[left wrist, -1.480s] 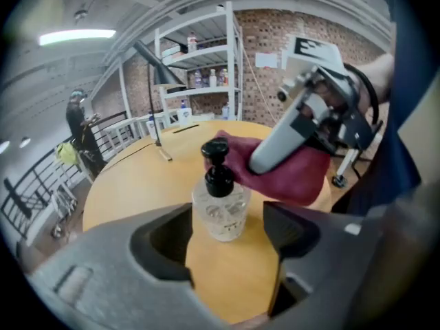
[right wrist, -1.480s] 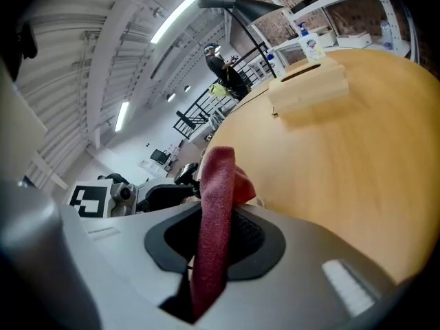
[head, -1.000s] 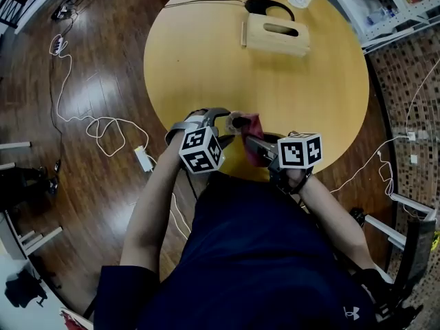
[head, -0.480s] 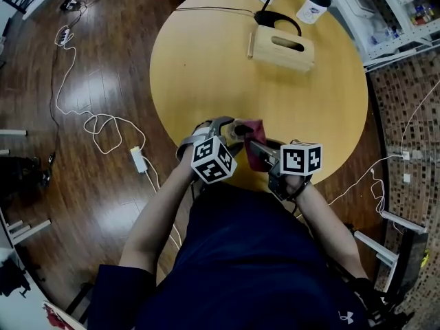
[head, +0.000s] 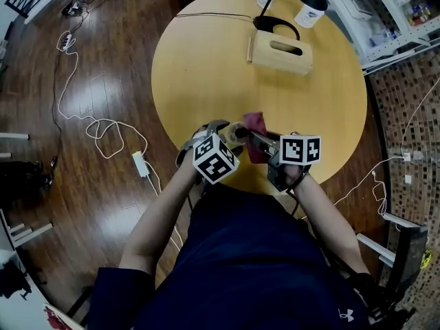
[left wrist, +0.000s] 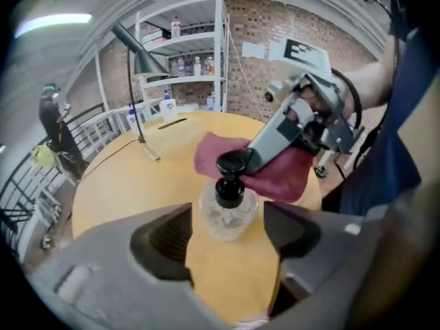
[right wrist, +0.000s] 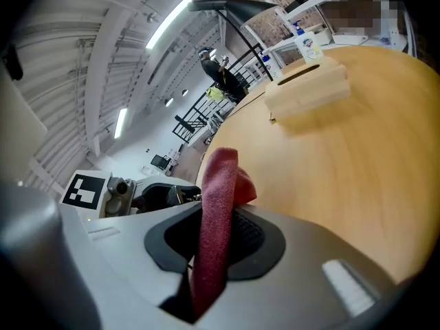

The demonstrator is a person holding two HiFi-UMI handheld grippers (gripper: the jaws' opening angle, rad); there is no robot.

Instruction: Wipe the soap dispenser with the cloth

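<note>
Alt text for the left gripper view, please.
A clear soap dispenser with a black pump stands on the round yellow table between the jaws of the left gripper, which have just been opening without touching it. The right gripper holds a dark red cloth at the pump.

The left claw (left wrist: pixel 228 236) has just been opening its jaws. They stand wide, and the soap dispenser (left wrist: pixel 227 213), a clear bottle with a black pump, stands upright on the round yellow surface (left wrist: pixel 130 184) between them, touching neither pad. The right claw (left wrist: pixel 251 159) reaches to the pump head, gripping a red cloth (left wrist: pixel 285 176).
</note>
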